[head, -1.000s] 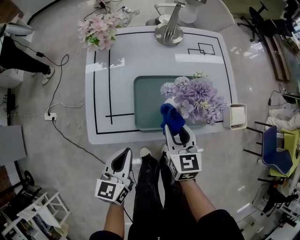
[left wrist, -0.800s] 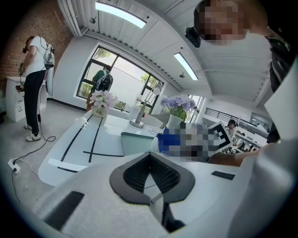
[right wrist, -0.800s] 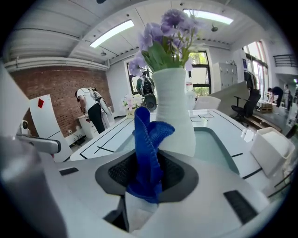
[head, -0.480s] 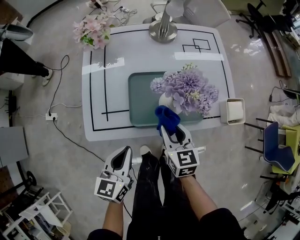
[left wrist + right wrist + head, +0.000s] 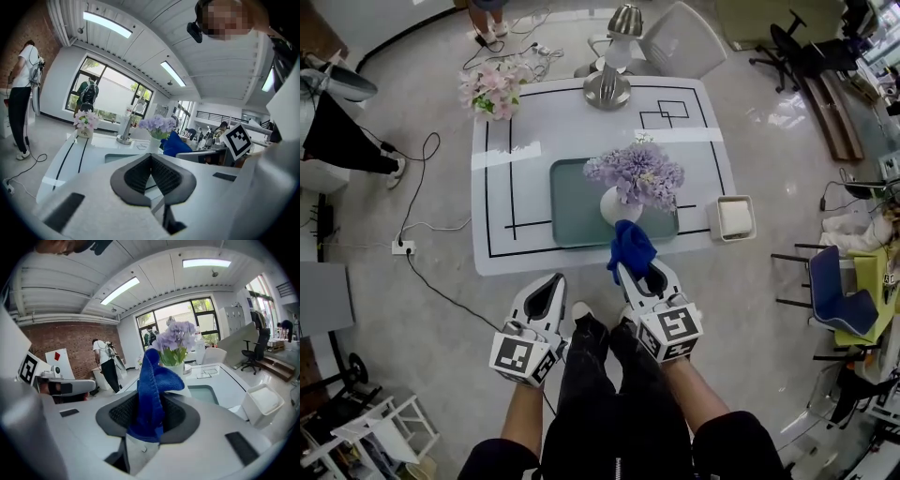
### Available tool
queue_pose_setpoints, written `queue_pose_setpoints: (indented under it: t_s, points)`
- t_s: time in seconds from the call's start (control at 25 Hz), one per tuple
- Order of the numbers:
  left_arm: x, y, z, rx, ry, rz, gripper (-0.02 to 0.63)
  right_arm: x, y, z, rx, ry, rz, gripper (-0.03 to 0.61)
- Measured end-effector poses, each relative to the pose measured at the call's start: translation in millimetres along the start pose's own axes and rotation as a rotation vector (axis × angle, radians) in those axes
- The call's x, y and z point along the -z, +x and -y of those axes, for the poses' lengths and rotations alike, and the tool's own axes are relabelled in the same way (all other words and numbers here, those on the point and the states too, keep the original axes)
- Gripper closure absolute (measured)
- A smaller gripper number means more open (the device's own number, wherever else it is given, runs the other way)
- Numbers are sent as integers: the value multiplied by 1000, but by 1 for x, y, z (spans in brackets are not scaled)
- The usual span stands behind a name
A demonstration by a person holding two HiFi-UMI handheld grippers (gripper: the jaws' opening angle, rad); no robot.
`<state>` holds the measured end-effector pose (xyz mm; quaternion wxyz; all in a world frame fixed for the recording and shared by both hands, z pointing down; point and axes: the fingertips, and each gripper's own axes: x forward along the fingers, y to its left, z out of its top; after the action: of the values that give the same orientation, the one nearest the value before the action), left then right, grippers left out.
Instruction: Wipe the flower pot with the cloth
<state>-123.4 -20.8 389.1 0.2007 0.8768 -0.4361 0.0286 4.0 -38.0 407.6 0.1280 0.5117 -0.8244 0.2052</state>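
Note:
A white flower pot [image 5: 613,206] with purple flowers [image 5: 635,172] stands on a teal tray [image 5: 572,202] on the white table [image 5: 516,253]. My right gripper [image 5: 630,272] is shut on a blue cloth [image 5: 630,246], held over the table's near edge, just short of the pot. In the right gripper view the cloth [image 5: 152,390] sticks up between the jaws, with the pot [image 5: 175,370] beyond it. My left gripper [image 5: 555,283] hangs shut and empty in front of the table, off its edge. The left gripper view shows its jaws closed, and the flowers [image 5: 158,124] and cloth [image 5: 176,144] far off.
A pink flower pot [image 5: 492,91] sits at the table's far left corner and a metal lamp [image 5: 609,84] at the far edge. A white box [image 5: 733,217] stands at the right edge. Cables [image 5: 422,178] lie on the floor at the left; chairs [image 5: 680,42] stand behind the table.
The view has drawn back from the table. My right gripper with the cloth has come away from the pot toward the near edge. The left gripper has hardly moved.

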Motion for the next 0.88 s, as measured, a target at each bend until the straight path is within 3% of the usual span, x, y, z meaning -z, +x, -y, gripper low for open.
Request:
queue_pose_setpoints:
  t_s: [0.36, 0.88]
  points:
    - [-24, -31, 65, -7, 55, 40, 607, -17, -76, -26, -59, 2, 56, 460]
    - [-15, -72, 186, -33, 120, 80, 607, -11, -187, -26, -116, -37, 100, 460]
